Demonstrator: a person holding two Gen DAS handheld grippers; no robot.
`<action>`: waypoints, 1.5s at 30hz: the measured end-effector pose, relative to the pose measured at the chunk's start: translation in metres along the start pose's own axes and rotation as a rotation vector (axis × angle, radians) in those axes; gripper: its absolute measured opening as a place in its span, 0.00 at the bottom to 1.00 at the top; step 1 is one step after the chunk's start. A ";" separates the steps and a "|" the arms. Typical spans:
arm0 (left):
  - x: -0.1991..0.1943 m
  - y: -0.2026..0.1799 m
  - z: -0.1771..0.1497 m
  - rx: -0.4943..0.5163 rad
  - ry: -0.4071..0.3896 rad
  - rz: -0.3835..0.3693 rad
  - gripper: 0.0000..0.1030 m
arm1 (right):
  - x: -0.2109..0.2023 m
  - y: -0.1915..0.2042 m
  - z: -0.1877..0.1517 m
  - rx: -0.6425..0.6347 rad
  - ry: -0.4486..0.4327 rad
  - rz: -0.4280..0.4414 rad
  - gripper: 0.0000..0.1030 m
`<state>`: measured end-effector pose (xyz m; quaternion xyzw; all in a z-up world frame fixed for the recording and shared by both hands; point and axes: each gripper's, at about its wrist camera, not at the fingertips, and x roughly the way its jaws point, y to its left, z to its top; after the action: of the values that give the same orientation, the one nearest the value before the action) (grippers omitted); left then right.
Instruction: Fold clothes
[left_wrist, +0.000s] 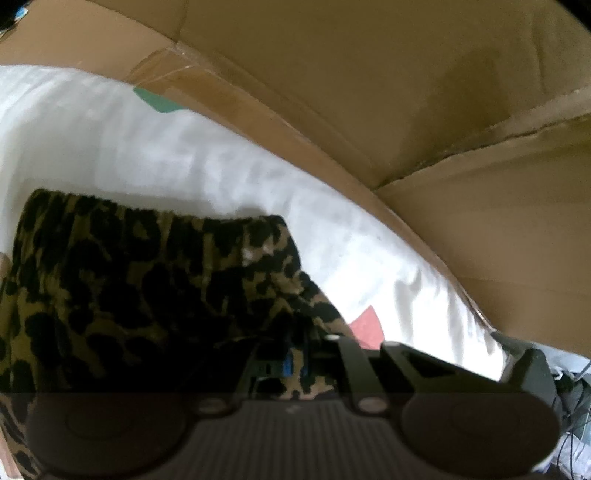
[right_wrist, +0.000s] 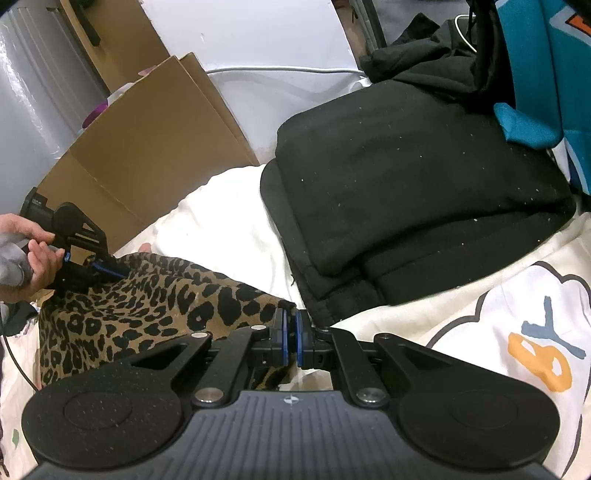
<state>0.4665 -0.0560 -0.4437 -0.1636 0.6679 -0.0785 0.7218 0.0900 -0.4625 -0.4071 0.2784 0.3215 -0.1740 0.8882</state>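
A leopard-print garment (right_wrist: 147, 306) lies partly lifted on the white bedsheet (right_wrist: 229, 229). My right gripper (right_wrist: 291, 332) is shut on the garment's right corner, its blue pads pressed together. A hand (right_wrist: 33, 258) holds my left gripper (right_wrist: 110, 267) at the garment's far left edge, where it is shut on the cloth. In the left wrist view the leopard-print garment (left_wrist: 129, 288) hangs in front of the camera and covers most of my left gripper (left_wrist: 291, 363). Only a bit of blue pad shows there.
A folded stack of black clothes (right_wrist: 406, 192) lies on the bed just beyond my right gripper. A cardboard box (right_wrist: 147, 147) stands along the left side, and fills the left wrist view as cardboard (left_wrist: 406, 92). A teal garment (right_wrist: 535, 74) hangs at the upper right.
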 end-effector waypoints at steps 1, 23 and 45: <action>0.000 -0.001 0.000 0.004 0.004 0.004 0.08 | 0.000 0.000 0.000 0.000 0.001 0.000 0.03; -0.005 -0.018 -0.015 0.132 0.030 0.107 0.28 | 0.004 0.000 -0.002 -0.017 0.008 -0.006 0.03; -0.056 -0.032 -0.038 0.223 -0.089 -0.016 0.00 | -0.008 0.000 0.000 -0.005 -0.036 -0.013 0.00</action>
<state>0.4272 -0.0720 -0.3825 -0.0911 0.6210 -0.1507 0.7638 0.0839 -0.4613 -0.4018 0.2708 0.3077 -0.1842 0.8934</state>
